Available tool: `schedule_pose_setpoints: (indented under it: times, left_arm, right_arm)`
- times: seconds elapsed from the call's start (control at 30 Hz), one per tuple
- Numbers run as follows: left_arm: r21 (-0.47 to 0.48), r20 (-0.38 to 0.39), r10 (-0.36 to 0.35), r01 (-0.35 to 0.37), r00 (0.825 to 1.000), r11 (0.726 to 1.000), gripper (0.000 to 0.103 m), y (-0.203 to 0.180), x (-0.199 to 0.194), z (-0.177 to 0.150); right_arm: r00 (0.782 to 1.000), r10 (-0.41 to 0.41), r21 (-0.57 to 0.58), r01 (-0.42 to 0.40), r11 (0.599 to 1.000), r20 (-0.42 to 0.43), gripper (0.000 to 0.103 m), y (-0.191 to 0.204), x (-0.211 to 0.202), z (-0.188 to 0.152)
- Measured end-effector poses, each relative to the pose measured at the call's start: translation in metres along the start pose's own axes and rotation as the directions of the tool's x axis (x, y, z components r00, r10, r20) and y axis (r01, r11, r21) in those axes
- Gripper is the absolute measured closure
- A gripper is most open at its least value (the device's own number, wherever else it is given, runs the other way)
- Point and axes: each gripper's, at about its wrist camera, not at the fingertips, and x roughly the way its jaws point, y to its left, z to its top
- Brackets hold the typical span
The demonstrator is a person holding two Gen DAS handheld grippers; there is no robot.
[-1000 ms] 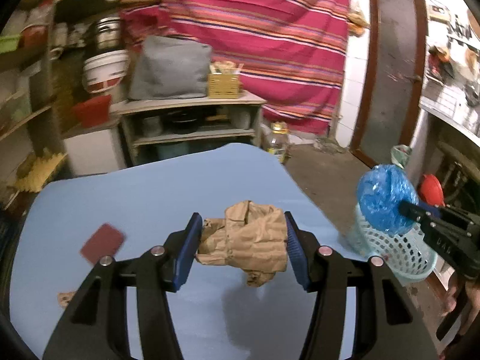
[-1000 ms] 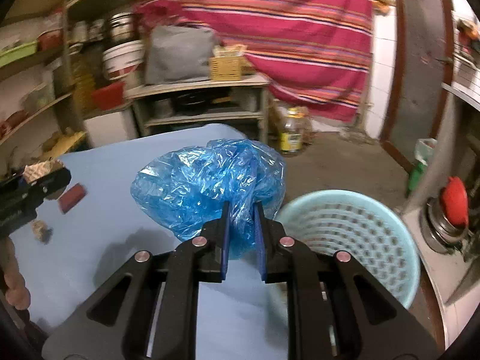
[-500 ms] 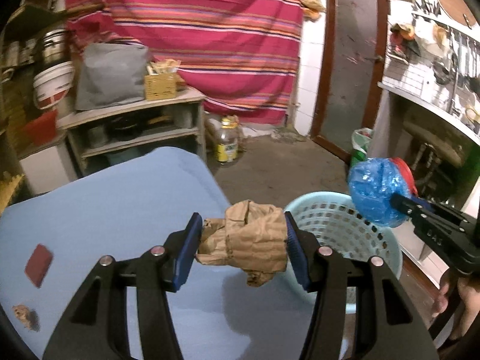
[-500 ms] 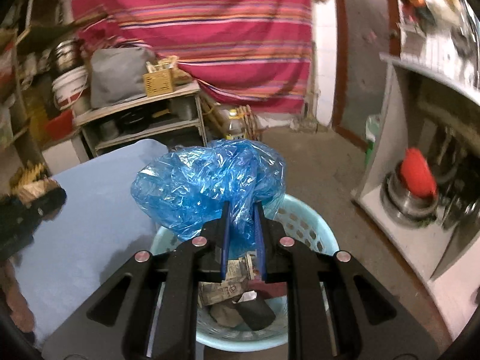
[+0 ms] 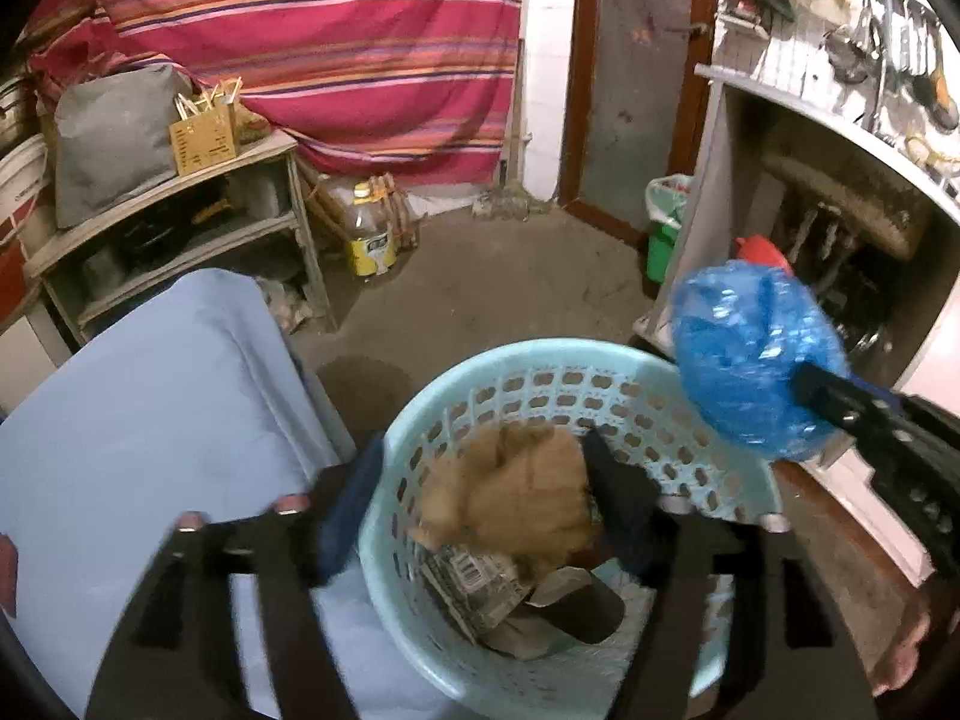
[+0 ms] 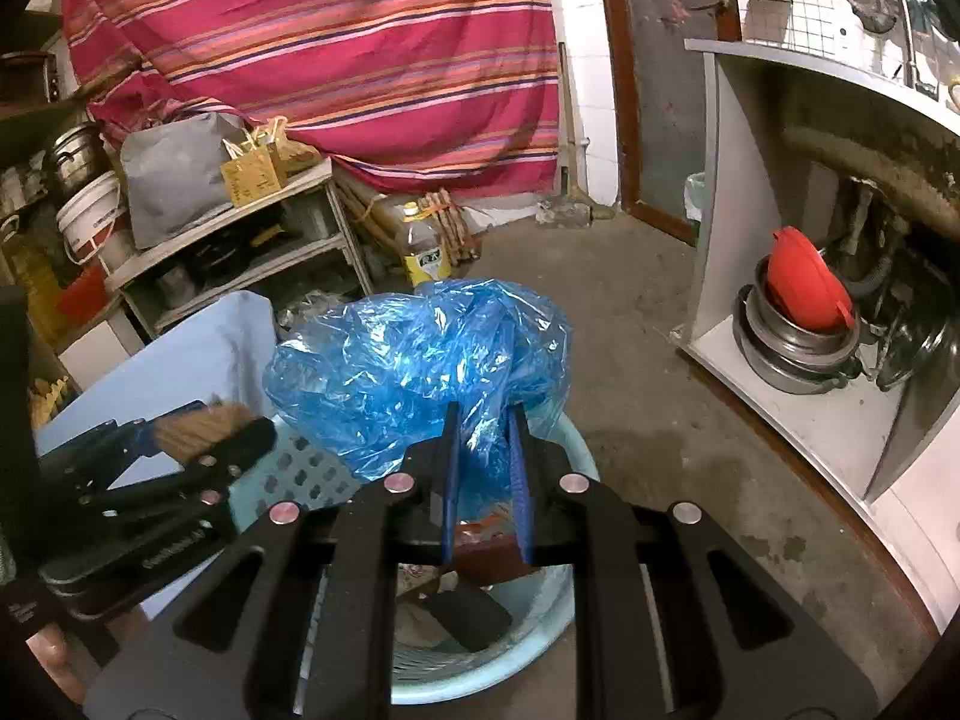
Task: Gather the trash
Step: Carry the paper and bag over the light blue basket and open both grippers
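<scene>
Both grippers are now hanging over the basket. Left gripper, blurred, seemingly opening around the brown paper; right gripper is pinching the blue bag, which risks drifting past the rim.

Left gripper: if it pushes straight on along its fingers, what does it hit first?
Probably the trash already lying in the light blue basket. The left gripper points down into it, brown paper wad between its fingers. Depth is unclear.
</scene>
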Motion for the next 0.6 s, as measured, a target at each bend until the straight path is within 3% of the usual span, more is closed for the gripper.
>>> schedule_pose_setpoints:
  times: [0.2,0.47,0.53,0.57,0.6]
  left_arm:
    - [-0.019,-0.008,0.023,-0.023,1.000,1.000,0.024,0.015,0.000,-0.012]
    - [-0.045,0.040,0.092,-0.090,0.995,0.995,0.015,0.042,-0.032,-0.020]
    - [-0.049,0.042,0.094,-0.091,0.995,0.995,0.014,0.050,-0.039,-0.021]
    - [-0.052,0.045,0.101,-0.099,0.994,0.994,0.014,0.054,-0.042,-0.022]
    - [-0.056,0.048,0.107,-0.104,0.993,0.993,0.014,0.058,-0.045,-0.022]
  right_arm:
    - [1.000,-0.005,0.011,0.005,1.000,-0.021,0.087,-0.004,0.008,-0.001]
    - [0.998,0.005,-0.041,-0.007,0.999,-0.059,0.085,0.029,0.024,-0.006]
    - [0.996,0.006,-0.047,-0.010,0.999,-0.094,0.067,0.035,0.032,-0.009]
    - [0.994,0.010,-0.048,-0.016,0.999,-0.109,0.044,0.037,0.036,-0.010]
    - [0.993,0.012,-0.049,-0.017,0.999,-0.114,0.038,0.040,0.039,-0.012]
